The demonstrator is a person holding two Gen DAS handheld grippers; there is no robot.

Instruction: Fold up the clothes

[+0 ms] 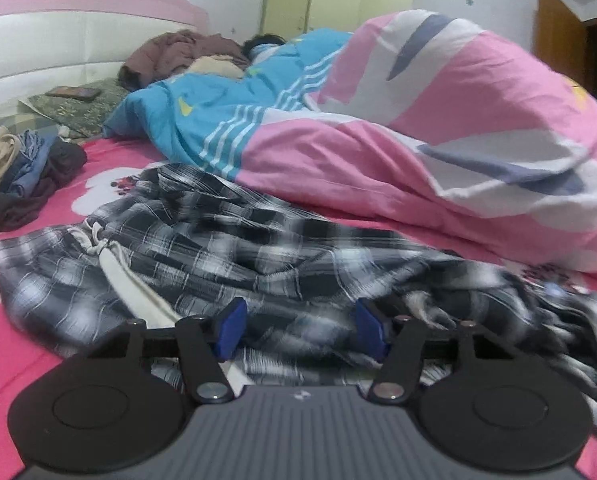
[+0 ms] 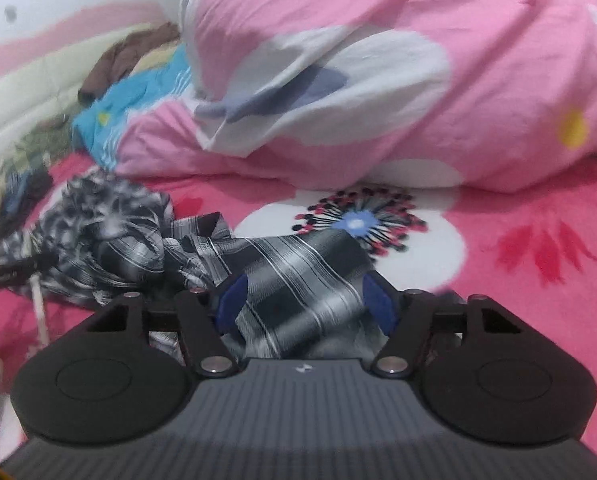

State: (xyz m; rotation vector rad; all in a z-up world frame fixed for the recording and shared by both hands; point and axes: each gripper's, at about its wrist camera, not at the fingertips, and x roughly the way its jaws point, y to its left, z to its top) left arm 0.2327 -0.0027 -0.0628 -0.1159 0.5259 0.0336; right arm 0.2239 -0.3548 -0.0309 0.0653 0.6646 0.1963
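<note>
Crumpled black, grey and white plaid fabric, a soft woven garment (image 1: 234, 248) with a pale drawstring cord (image 1: 118, 272), lies spread in loose ridges on the pink flower-printed bed sheet (image 1: 110, 160), near the bed's front edge. It is neither flat nor squared into a fold. The left gripper (image 1: 298, 330) stands wide apart, its blue pads (image 1: 230, 330) low over the wrinkled cloth with fabric lying between them but nothing pinched. The right gripper (image 2: 304, 306) is likewise spread wide, straddling a smoother striped tongue of the same garment that points toward the far side of the bed; whether the pads press the cloth is unclear, since the view is blurred. A bulky pink, white and grey quilt (image 1: 458, 128) sits just beyond the garment, a blue striped quilt (image 1: 226, 112) covers a person lying near the headboard, and a small heap of dark and tan clothes (image 1: 22, 176) rests toward the bed's left edge. Several risks follow, in my judgement: closing on a bunched ridge could catch several layers at once and drag the whole garment instead of one edge; the cord may snag in a pad; a wide sweep could pull the cloth under the pink quilt or disturb the sleeper; and the soft mattress gives little support for a crisp crease.
</note>
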